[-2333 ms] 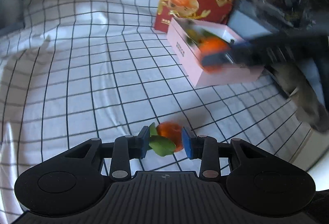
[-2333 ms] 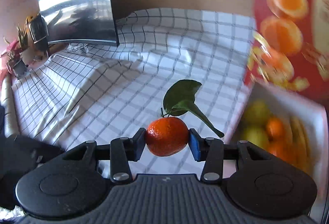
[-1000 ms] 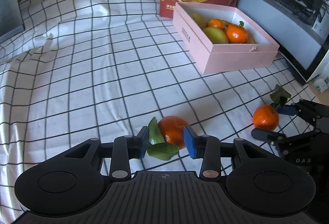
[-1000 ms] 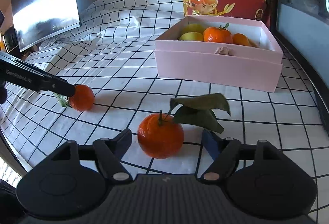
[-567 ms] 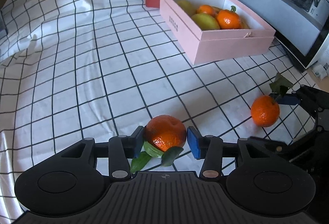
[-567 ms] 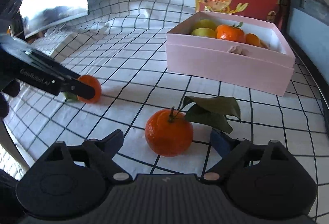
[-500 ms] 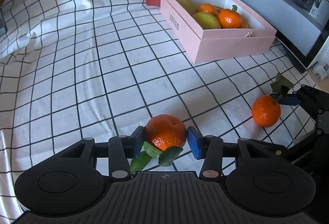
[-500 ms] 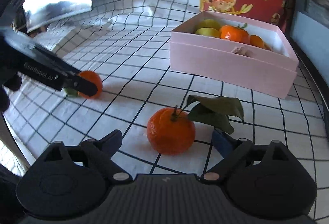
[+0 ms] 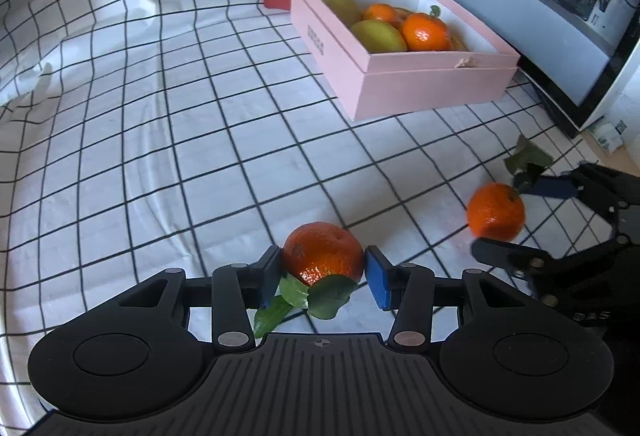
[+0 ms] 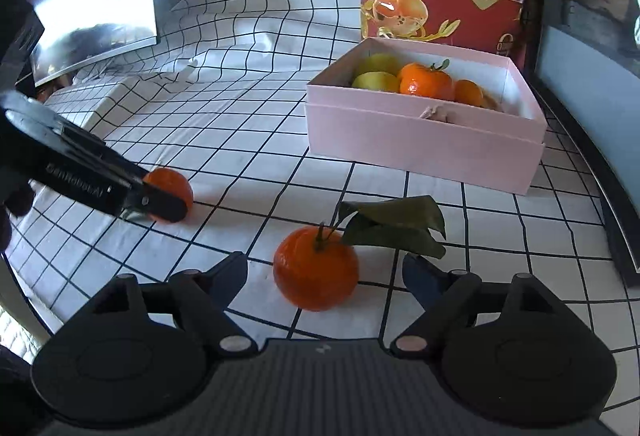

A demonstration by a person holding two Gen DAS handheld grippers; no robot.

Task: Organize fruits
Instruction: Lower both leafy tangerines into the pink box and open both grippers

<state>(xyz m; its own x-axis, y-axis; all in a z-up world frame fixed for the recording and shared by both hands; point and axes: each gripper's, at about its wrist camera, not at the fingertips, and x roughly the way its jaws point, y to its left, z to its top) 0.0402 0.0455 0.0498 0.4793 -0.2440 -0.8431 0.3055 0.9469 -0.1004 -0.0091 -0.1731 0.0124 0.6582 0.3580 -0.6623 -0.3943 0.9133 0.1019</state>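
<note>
Orange first tangerine (image 9: 323,250), low centre on the checked desk (image 9: 160,155), clamped in the left gripper (image 9: 322,270). Stemmed tangerine (image 10: 316,272), bottom centre, untouched between the right gripper (image 10: 324,264) jaws, apart though just closing. Likely trouble: a pad snagging the leaves (image 10: 396,224), nudging fruit rolling, short of the pink box (image 10: 420,143).

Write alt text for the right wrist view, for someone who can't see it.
The right gripper, whose jaws have just been closing, stands open around a leafy tangerine on the checked cloth, pads clear of it. At left the left gripper brackets a second tangerine; behind, a pink box holds more fruit.
</note>
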